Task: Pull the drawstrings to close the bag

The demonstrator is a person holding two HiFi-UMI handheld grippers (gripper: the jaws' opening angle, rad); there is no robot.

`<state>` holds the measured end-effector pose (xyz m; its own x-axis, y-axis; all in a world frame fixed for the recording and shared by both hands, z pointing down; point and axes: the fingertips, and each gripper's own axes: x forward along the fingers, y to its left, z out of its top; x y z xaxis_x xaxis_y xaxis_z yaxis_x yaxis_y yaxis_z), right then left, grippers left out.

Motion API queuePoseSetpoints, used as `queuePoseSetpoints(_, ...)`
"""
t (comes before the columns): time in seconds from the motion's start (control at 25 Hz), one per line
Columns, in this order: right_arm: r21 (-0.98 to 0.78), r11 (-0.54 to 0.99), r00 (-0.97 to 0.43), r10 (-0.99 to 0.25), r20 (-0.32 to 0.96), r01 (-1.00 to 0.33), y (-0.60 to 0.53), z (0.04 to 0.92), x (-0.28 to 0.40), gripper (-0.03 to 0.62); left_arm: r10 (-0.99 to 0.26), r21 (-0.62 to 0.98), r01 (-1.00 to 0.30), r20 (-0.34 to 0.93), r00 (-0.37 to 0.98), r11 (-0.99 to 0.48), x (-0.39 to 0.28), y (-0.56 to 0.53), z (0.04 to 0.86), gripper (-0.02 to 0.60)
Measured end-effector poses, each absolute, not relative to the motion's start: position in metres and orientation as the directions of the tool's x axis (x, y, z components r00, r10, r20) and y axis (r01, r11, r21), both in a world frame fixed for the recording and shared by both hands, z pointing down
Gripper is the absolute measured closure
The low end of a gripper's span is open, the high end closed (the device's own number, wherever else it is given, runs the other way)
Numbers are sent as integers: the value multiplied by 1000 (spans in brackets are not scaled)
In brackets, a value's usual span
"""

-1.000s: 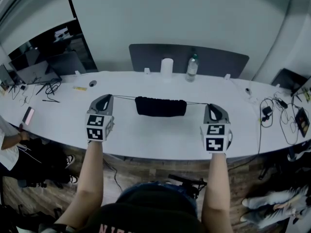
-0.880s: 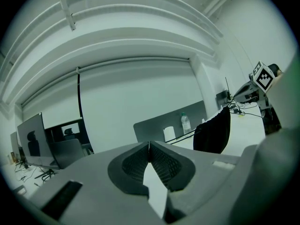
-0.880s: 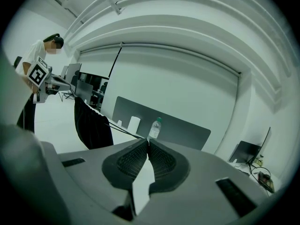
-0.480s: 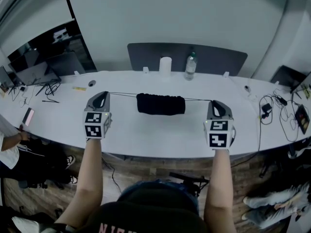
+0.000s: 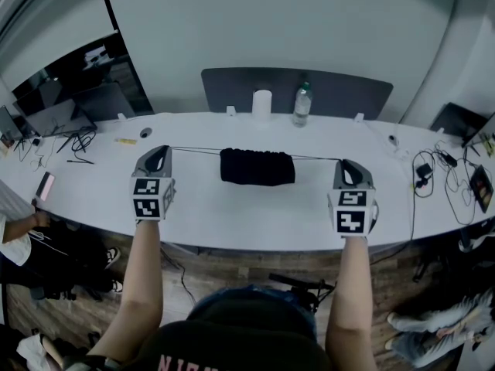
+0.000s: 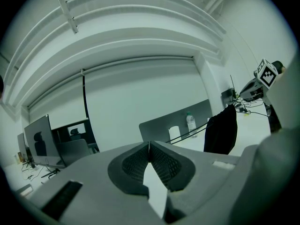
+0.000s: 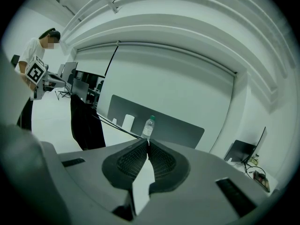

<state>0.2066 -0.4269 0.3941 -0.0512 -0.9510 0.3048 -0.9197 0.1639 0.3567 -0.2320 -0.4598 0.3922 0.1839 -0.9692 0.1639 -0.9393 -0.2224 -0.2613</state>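
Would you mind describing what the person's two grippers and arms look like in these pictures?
Both the left gripper and the right gripper have grey, rounded bodies, and each carries a white cube printed with black square markers. Their jaws are lined with dark, mesh-textured pads. The forearms are bare, without sleeves; the person wears a dark top.

Long white table [image 5: 247, 215], open along its near edge, cluttered at the back and both ends.
A black bag [image 5: 257, 167] sits mid-table. A taut drawstring [image 5: 193, 151] runs out from each side to the left gripper [image 5: 165, 150] and right gripper [image 5: 341, 161], both clamped on it, forming a line across the middle. Behind it, a white roll [image 5: 262, 103] and water bottle [image 5: 302, 105] stand before a dark divider [image 5: 348, 93]. Cables [image 5: 424, 178] sprawl on the right; a phone [image 5: 44, 185] lies on the left. The strip nearest the person is free.
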Motion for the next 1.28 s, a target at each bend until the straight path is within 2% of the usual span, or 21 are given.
queuePoseSetpoints(1.28,365,99,18,-952,305,-926,-429,391,240,586,-980,-280,-949,173,98,-145,-261,-462,389,574)
